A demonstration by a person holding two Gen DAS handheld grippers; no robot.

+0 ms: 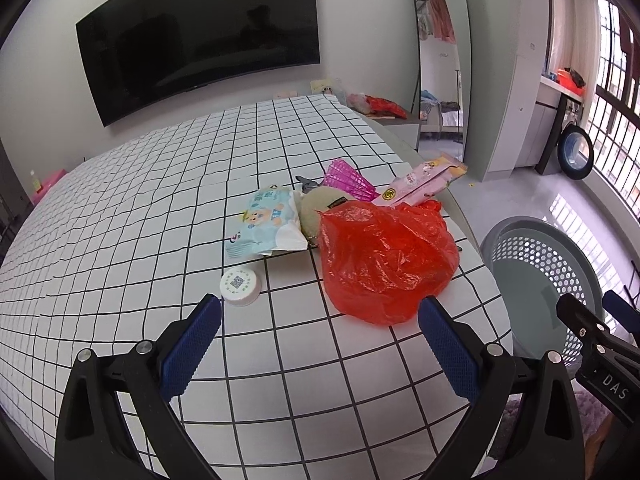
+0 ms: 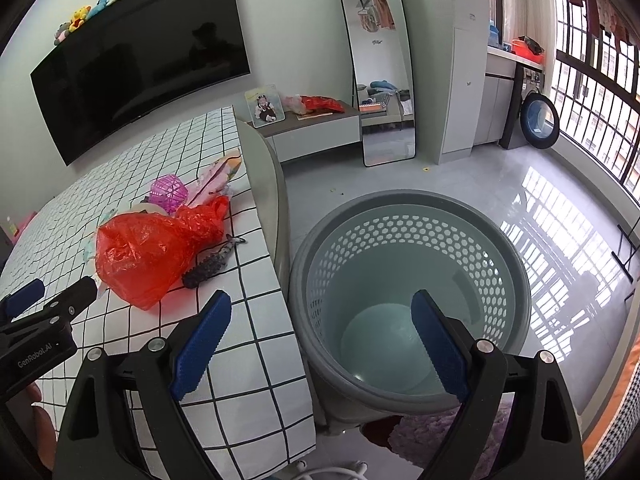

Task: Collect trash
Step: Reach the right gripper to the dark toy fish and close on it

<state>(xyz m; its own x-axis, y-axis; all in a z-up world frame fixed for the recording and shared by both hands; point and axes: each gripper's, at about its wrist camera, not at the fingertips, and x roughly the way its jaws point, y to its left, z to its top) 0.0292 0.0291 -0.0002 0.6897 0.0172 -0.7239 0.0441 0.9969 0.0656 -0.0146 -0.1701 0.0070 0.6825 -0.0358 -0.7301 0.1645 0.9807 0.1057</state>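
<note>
Left hand-held gripper (image 1: 320, 344) spread, empty, over checked bed (image 1: 120, 220). Right hand-held gripper (image 2: 320, 344) spread, empty, above grey basket (image 2: 400, 208) standing on the floor beside the bed. Red plastic bag (image 1: 384, 256) just ahead of left fingers. White cap (image 1: 239, 285) left of bag. Behind bag: wipes pack (image 1: 268, 222), pink mesh ball (image 1: 348, 180), pink wrapper (image 1: 420, 184), partly hidden. Dark object (image 2: 212, 262) right of bag, unclear.

Left wrist faces bed (image 1: 120, 240); right wrist above basket (image 2: 400, 208); both share red bag (image 1: 384, 256).

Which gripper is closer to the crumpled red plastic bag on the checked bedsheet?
Left. The left gripper is open right in front of the crumpled red plastic bag; the right gripper is off the bed's edge, above the grey perforated basket.
</note>
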